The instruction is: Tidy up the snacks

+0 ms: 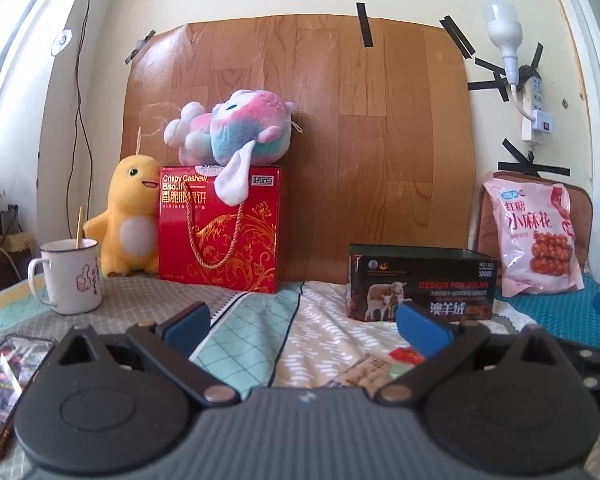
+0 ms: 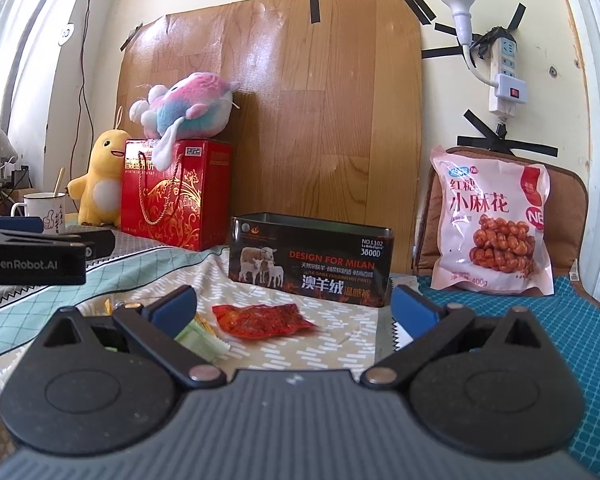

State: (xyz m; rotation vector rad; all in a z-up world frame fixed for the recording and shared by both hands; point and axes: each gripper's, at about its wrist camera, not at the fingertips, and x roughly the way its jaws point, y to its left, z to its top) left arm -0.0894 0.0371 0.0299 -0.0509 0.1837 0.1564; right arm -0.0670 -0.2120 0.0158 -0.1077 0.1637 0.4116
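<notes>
Wood-pattern panel (image 2: 300,120) behind. Red biscuit box (image 2: 172,196) left, pink snack bag (image 2: 490,224) right, black tin (image 2: 310,256) between, open-topped. Red snack packet (image 2: 260,319) flat on cloth just before tin. Left gripper (image 1: 304,324) and right gripper (image 2: 294,306): fingers spread wide, empty.

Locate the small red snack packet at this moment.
In the right wrist view, the red snack packet lies flat on the patterned cloth, just before the black tin, ahead of the open right gripper.
</notes>
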